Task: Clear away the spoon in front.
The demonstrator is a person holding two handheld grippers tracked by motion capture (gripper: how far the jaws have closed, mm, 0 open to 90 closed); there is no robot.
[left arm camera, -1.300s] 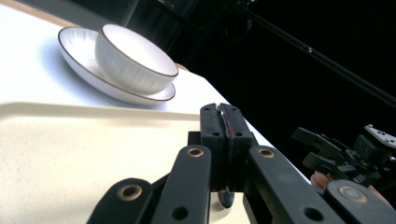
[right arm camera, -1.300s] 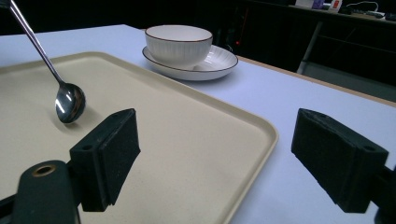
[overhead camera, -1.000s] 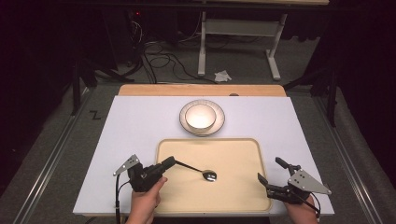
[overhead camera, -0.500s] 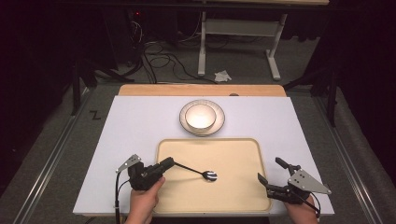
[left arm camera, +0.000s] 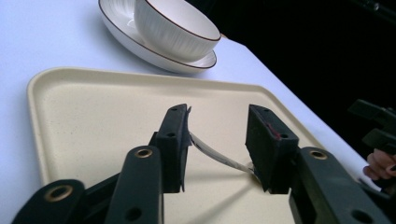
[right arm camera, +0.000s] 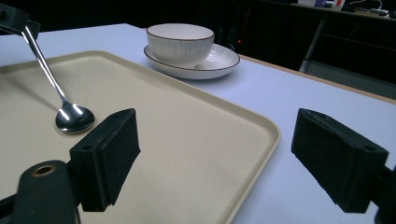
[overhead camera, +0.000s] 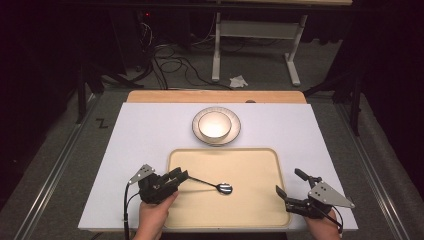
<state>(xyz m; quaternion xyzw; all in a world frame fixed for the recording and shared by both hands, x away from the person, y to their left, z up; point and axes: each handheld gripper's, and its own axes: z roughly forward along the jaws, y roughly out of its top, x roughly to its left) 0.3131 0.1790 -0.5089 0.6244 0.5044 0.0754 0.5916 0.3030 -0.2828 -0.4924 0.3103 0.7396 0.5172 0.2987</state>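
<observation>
The left claw (overhead camera: 181, 176) sits at the tray's (overhead camera: 250, 210) 9 o'clock edge, its jaws parted around the handle of a metal spoon (overhead camera: 214, 185); whether they still grip it is unclear. The spoon's bowl rests on the tray. The right claw (overhead camera: 289, 186) stands wide apart and empty at the tray's 4 o'clock corner. At 12 o'clock beyond the tray, a white bowl (overhead camera: 215, 124) sits in a saucer (overhead camera: 236, 131) on the counter (overhead camera: 135, 135)

Tray (overhead camera: 250, 210) right half free; spoon (overhead camera: 212, 185) obstructs left half.
</observation>
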